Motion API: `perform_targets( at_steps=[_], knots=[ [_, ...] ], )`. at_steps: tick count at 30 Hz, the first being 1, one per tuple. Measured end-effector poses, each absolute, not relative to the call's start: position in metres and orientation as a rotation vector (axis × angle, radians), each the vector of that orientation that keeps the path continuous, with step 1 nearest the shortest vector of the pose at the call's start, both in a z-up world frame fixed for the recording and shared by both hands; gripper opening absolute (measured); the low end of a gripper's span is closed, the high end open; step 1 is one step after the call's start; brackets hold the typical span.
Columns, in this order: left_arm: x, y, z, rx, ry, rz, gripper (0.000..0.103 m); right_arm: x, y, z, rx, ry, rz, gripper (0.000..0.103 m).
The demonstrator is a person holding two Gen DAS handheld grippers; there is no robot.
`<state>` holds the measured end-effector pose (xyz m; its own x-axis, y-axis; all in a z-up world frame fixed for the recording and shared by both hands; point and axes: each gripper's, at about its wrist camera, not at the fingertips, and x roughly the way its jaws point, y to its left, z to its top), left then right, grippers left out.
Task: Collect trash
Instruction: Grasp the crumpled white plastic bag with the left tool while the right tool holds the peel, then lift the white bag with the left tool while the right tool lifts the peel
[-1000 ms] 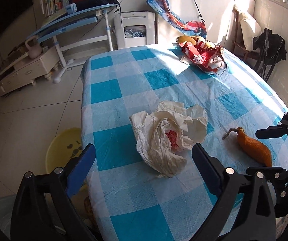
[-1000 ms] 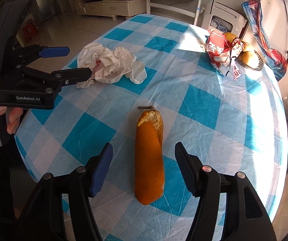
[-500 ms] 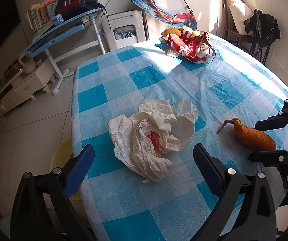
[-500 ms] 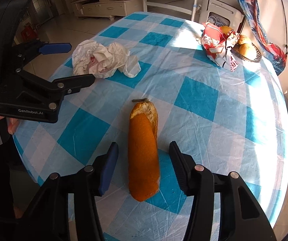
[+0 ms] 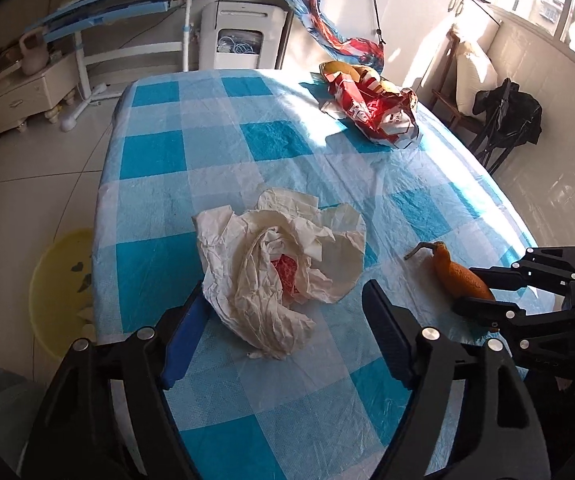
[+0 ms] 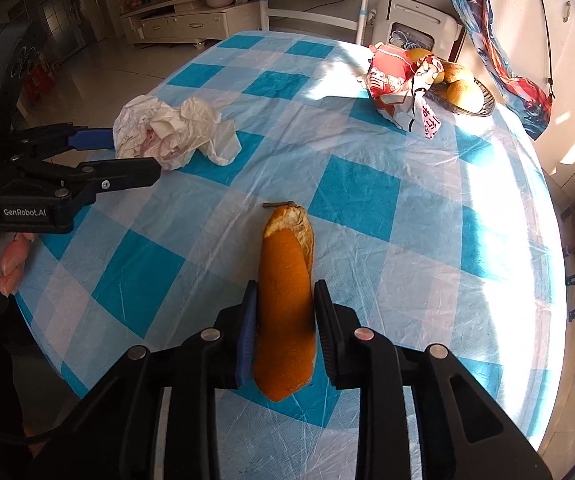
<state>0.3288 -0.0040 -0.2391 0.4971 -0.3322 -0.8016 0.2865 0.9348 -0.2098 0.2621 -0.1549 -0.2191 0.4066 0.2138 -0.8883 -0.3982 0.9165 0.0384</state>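
A long orange peel [image 6: 287,300] lies on the blue-and-white checked tablecloth [image 6: 351,200]. My right gripper [image 6: 285,312] is shut on the peel, one finger on each side; it also shows in the left wrist view [image 5: 483,288], where the peel [image 5: 457,276] is seen from the side. A crumpled white paper wad [image 5: 279,256] with red inside lies mid-table. My left gripper [image 5: 283,320] is open with its fingers either side of the wad's near edge; the right wrist view shows it [image 6: 127,156] beside the wad [image 6: 175,132].
A red-and-white snack bag [image 5: 375,108] lies at the far end against a fruit basket [image 6: 463,96]. A yellow basin [image 5: 63,292] stands on the floor left of the table. A chair with a black bag [image 5: 507,120] is at the right.
My right gripper has closed from open onto the orange peel. My left gripper has moved forward so its fingers flank the paper wad.
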Motion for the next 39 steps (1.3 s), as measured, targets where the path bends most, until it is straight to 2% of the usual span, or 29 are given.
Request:
perform_targets(
  at_steps=[3,6,9,10,11,12,13,15,19,21,22,23,27,28,29,31,32,39],
  knots=[
    [0.331,0.004,-0.238,-0.099,0.978,-0.365,0.073,0.262,-0.154,-0.221,-0.198,1.09,0.389,0.037],
    [0.333,0.004,-0.24,-0.083,0.981,-0.317,0.087,0.263,-0.153,-0.222,-0.2,1.091,0.389,0.039],
    [0.337,0.0,-0.243,-0.06,0.972,-0.321,0.089,0.263,-0.153,-0.222,-0.203,1.09,0.39,0.037],
    [0.337,-0.002,-0.245,-0.062,0.965,-0.334,0.079,0.263,-0.153,-0.222,-0.206,1.088,0.394,0.032],
    [0.339,-0.004,-0.246,-0.062,0.974,-0.345,0.06,0.263,-0.152,-0.221,-0.212,1.085,0.394,0.026],
    [0.338,-0.006,-0.245,-0.045,0.964,-0.342,0.052,0.263,-0.152,-0.22,-0.212,1.079,0.396,0.024],
    [0.34,-0.007,-0.246,-0.048,0.982,-0.363,0.03,0.262,-0.151,-0.219,-0.208,1.075,0.399,0.023],
    [0.339,-0.004,-0.244,-0.08,0.981,-0.375,0.028,0.262,-0.152,-0.218,-0.206,1.071,0.402,0.023],
    [0.337,-0.002,-0.241,-0.076,0.991,-0.382,0.029,0.265,-0.155,-0.219,-0.185,1.072,0.393,0.024],
    [0.337,-0.003,-0.243,-0.06,1.001,-0.368,0.042,0.266,-0.157,-0.219,-0.17,1.074,0.389,0.029],
    [0.336,-0.005,-0.243,-0.043,0.997,-0.351,0.058,0.266,-0.157,-0.219,-0.169,1.077,0.388,0.032],
    [0.335,-0.007,-0.244,-0.022,0.988,-0.339,0.07,0.267,-0.156,-0.22,-0.173,1.078,0.388,0.035],
    [0.333,-0.018,-0.248,0.05,0.971,-0.344,0.072,0.265,-0.151,-0.224,-0.206,1.083,0.389,0.035],
    [0.333,-0.021,-0.248,0.067,0.964,-0.344,0.064,0.266,-0.151,-0.223,-0.206,1.084,0.39,0.033],
    [0.332,-0.023,-0.247,0.08,0.963,-0.351,0.046,0.266,-0.15,-0.223,-0.206,1.085,0.389,0.027],
    [0.333,-0.022,-0.244,0.062,0.976,-0.381,0.029,0.265,-0.146,-0.222,-0.215,1.078,0.395,0.025],
    [0.332,-0.02,-0.241,0.045,0.97,-0.386,0.024,0.265,-0.143,-0.221,-0.215,1.075,0.403,0.023],
    [0.329,0.002,-0.216,-0.031,0.889,-0.365,0.023,0.268,-0.129,-0.21,-0.175,1.006,0.412,0.023]
  ],
)
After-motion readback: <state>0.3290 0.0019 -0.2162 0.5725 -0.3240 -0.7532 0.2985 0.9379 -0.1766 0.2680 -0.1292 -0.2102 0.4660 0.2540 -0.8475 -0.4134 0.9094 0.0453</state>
